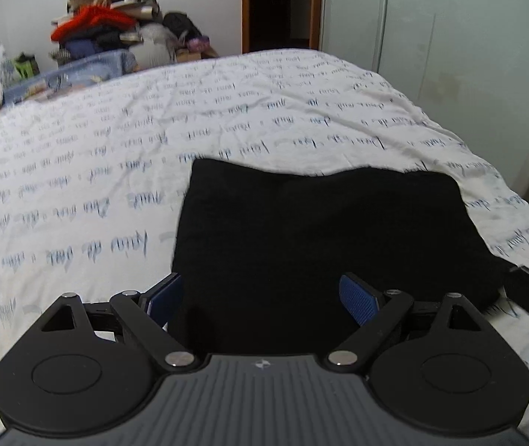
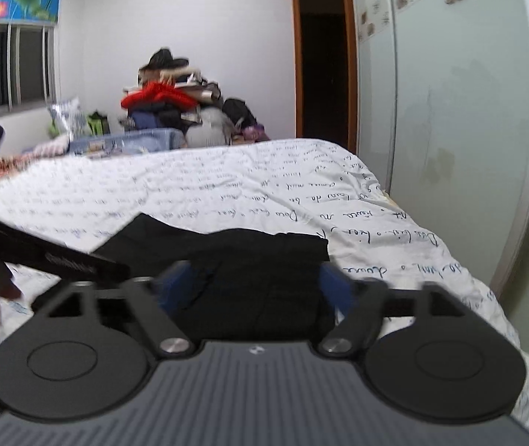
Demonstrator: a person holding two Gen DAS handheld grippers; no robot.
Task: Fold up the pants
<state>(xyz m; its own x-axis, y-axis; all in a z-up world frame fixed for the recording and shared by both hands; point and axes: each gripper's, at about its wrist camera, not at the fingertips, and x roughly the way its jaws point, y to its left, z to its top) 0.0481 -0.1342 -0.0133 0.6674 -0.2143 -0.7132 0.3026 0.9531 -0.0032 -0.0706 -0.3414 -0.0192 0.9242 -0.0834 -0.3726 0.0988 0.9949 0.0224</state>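
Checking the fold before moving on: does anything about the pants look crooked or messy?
Slightly. The folded black pants lie flat on the script-printed white bedsheet, but their far edge dips unevenly, not straight.

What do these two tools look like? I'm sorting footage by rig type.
Both look alike. The left tool has a grey ribbed body with a small white logo, two round black discs at its sides, black link arms with silver pivot pins, and blue textured pads. The right tool shows the same grey ribbed body, black discs, silver pins and blue pads, blurred. No cables or sleeves show.
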